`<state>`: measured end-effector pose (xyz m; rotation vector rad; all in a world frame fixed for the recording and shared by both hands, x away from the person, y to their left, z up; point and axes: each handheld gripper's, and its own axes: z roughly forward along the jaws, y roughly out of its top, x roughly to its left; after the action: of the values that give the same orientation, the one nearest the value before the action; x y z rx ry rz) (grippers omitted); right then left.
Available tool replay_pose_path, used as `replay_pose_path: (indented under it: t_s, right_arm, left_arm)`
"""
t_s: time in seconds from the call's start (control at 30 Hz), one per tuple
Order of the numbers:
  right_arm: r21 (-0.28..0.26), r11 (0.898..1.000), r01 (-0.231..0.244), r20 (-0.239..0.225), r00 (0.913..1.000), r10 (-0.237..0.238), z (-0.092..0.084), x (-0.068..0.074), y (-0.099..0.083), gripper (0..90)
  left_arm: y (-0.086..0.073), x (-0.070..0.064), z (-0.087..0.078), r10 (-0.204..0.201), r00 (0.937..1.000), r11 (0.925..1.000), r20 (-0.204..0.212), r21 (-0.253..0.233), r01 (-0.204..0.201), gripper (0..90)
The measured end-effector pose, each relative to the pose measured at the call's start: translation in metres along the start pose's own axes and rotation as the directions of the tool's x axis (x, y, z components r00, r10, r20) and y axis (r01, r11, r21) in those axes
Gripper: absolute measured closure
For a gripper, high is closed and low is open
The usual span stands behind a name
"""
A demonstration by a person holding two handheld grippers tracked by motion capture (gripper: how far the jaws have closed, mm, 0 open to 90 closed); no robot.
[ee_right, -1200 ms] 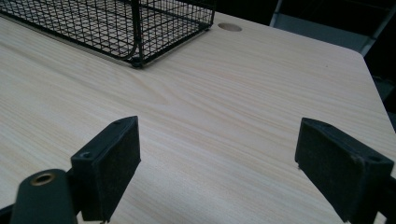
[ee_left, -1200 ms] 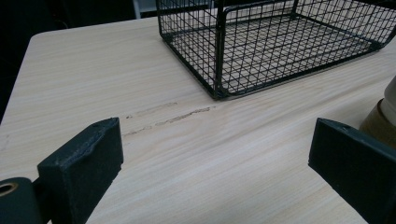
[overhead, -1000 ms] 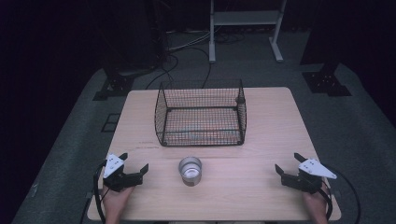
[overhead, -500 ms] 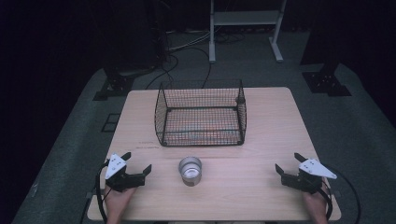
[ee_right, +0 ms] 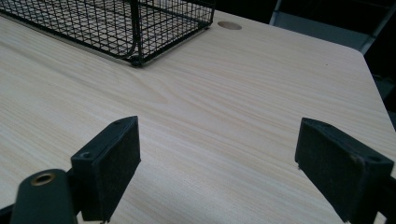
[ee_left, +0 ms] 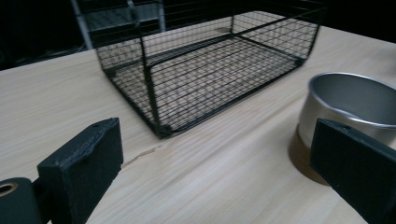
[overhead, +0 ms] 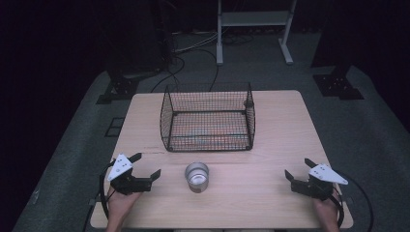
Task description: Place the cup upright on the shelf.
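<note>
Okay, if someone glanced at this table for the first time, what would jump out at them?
Probably the black wire basket, sitting empty toward the far middle of the wooden table. Just in front of it stands a small metal cup, upright and open-topped. The left gripper and right gripper flank the cup near the table's front edge, both with jaws wide open and holding nothing.

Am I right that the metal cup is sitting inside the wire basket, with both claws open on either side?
Not quite. The metal cup stands on the table in front of the wire basket, not inside it, as the high view shows. The left claw and right claw are indeed open.
</note>
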<state>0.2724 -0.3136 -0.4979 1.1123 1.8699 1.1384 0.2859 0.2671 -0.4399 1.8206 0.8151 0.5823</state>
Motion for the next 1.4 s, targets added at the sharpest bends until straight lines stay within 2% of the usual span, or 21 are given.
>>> replay_pose_path:
  t_s: [0.1,0.13,0.23,0.37,0.43,0.5,0.53,0.6,0.63,0.7,0.73,0.77,0.87,0.9,1.0,1.03,1.07,1.13,1.27,1.33,1.4]
  right_arm:
    - [0.0,1.0,0.001,0.0,1.0,-0.001,0.0,0.0,0.0,13.4]
    - [0.001,1.0,-0.001,0.0,1.0,0.001,0.0,0.0,0.0,13.5]
    - [0.001,1.0,-0.002,0.0,1.0,0.002,0.0,0.0,0.0,13.4]
    - [0.002,1.0,-0.001,0.001,1.0,0.001,0.0,0.0,0.0,13.5]
    - [0.002,1.0,-0.001,0.001,1.0,0.001,0.0,0.0,0.0,13.4]
    - [0.002,1.0,0.001,0.0,1.0,-0.001,0.0,0.0,0.0,13.5]
    - [0.002,1.0,0.001,0.0,1.0,-0.001,0.0,0.0,0.0,13.4]
    - [0.002,1.0,0.001,0.0,1.0,-0.001,0.0,0.0,0.0,13.5]
    - [0.002,1.0,0.001,0.0,1.0,-0.001,0.0,0.0,0.0,13.5]
    - [0.002,1.0,0.002,-0.001,1.0,-0.002,0.0,0.0,0.0,13.4]
    - [0.003,1.0,0.002,-0.001,1.0,-0.002,0.0,0.0,0.0,13.5]
    - [0.003,1.0,0.002,-0.001,1.0,-0.002,0.0,0.0,0.0,13.5]
    - [0.003,1.0,0.002,-0.001,1.0,-0.002,0.0,0.0,0.0,13.5]
    - [0.003,1.0,0.004,-0.001,1.0,-0.004,0.0,0.0,0.0,13.4]
    - [0.003,1.0,0.006,-0.001,1.0,-0.006,0.0,0.0,0.0,13.4]
    - [0.004,1.0,0.004,-0.002,1.0,-0.004,0.0,0.0,0.0,13.5]
    - [0.004,1.0,0.004,-0.002,1.0,-0.004,0.0,0.0,0.0,13.5]
    - [0.002,1.0,0.007,-0.002,1.0,-0.007,0.0,0.0,0.0,13.4]
    - [0.002,1.0,0.008,-0.003,1.0,-0.008,0.0,0.0,0.0,13.5]
    - [0.001,1.0,0.009,-0.004,1.0,-0.009,0.0,0.0,0.0,13.5]
    - [0.001,1.0,0.009,-0.005,1.0,-0.009,0.0,0.0,0.0,13.4]
  left_arm:
    - [0.004,-0.001,0.0,0.008,0.9998,1.0,0.021,-0.001,-0.008,2.1]
    - [0.008,-0.001,0.0,0.011,0.9984,0.9999,0.055,-0.003,-0.011,2.1]
    - [0.013,-0.003,0.0,0.026,0.9961,0.9997,0.084,-0.001,-0.026,2.1]
    - [0.028,-0.008,-0.001,0.06,0.9853,0.9981,0.16,0.007,-0.062,2.1]
    - [0.03,-0.009,-0.001,0.071,0.9825,0.9973,0.172,0.007,-0.073,2.1]
    - [0.035,-0.012,0.0,0.083,0.9768,0.9963,0.197,0.004,-0.085,2.1]
    - [0.041,-0.015,0.001,0.1,0.9704,0.9945,0.22,0.009,-0.105,2.1]
    - [0.044,-0.017,0.002,0.113,0.9673,0.9924,0.227,0.023,-0.121,2.1]
    - [0.047,-0.02,0.005,0.125,0.9608,0.9904,0.247,0.025,-0.136,2.1]
    - [0.049,-0.022,0.006,0.133,0.958,0.9891,0.254,0.028,-0.145,2.1]
    - [0.052,-0.024,0.008,0.145,0.9511,0.987,0.273,0.027,-0.158,2.1]
    - [0.052,-0.024,0.008,0.145,0.9511,0.987,0.273,0.027,-0.158,2.1]
    - [0.056,-0.029,0.013,0.149,0.9417,0.9843,0.301,0.045,-0.171,2.2]
    - [0.058,-0.032,0.017,0.162,0.936,0.9797,0.313,0.063,-0.19,2.2]
    - [0.059,-0.035,0.021,0.167,0.9304,0.9769,0.326,0.073,-0.201,2.1]
    - [0.061,-0.039,0.025,0.185,0.9236,0.9717,0.336,0.079,-0.223,2.1]
    - [0.061,-0.039,0.025,0.185,0.9236,0.9717,0.336,0.079,-0.223,2.1]
    - [0.063,-0.045,0.032,0.201,0.9139,0.9655,0.353,0.087,-0.245,2.1]
    - [0.063,-0.052,0.041,0.215,0.9038,0.9585,0.37,0.098,-0.268,2.0]
    - [0.063,-0.053,0.043,0.215,0.9019,0.9576,0.375,0.101,-0.27,1.9]
    - [0.061,-0.057,0.049,0.222,0.8968,0.9504,0.383,0.12,-0.287,1.9]
